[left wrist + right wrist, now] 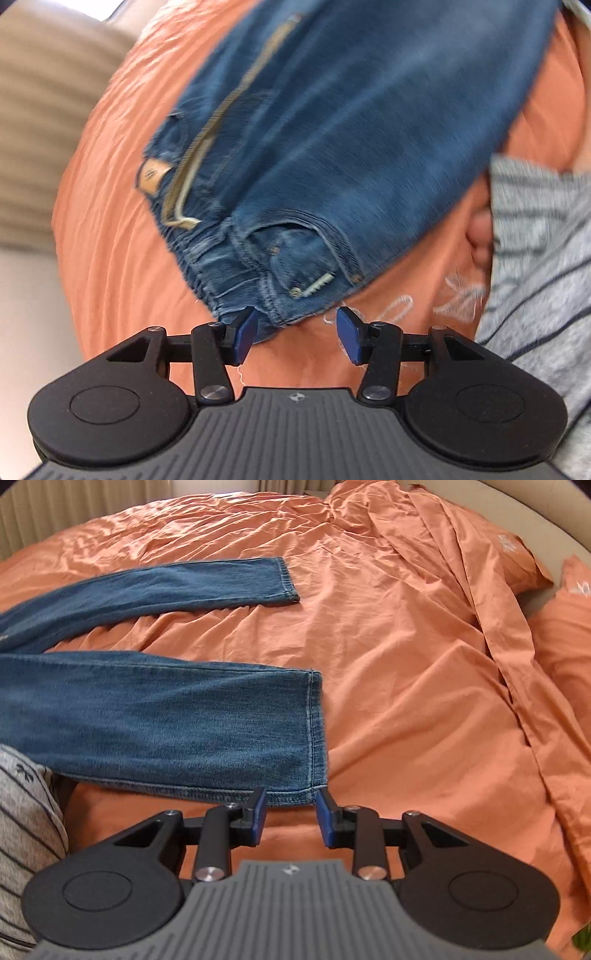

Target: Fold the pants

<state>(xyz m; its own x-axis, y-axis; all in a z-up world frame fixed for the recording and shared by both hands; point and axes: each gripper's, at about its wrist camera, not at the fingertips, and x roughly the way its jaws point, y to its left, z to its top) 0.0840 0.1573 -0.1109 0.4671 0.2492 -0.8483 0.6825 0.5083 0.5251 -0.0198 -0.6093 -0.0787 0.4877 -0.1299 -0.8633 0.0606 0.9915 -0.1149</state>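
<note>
Blue jeans (332, 140) lie spread flat on an orange bed cover (110, 240). The left wrist view shows the waistband end with a pocket and a tan label. My left gripper (295, 334) is open, its blue pads straddling the waistband corner just above the fabric. In the right wrist view both legs (166, 716) stretch out to the right, slightly apart. My right gripper (290, 818) is open at the near leg's hem corner (314, 775), with nothing between the pads.
The rumpled orange cover (406, 664) fills the bed, with a folded ridge and orange pillows (569, 620) at the right. A grey striped garment on the person (535, 258) sits at the right of the left view and at the lower left of the right view (26, 830).
</note>
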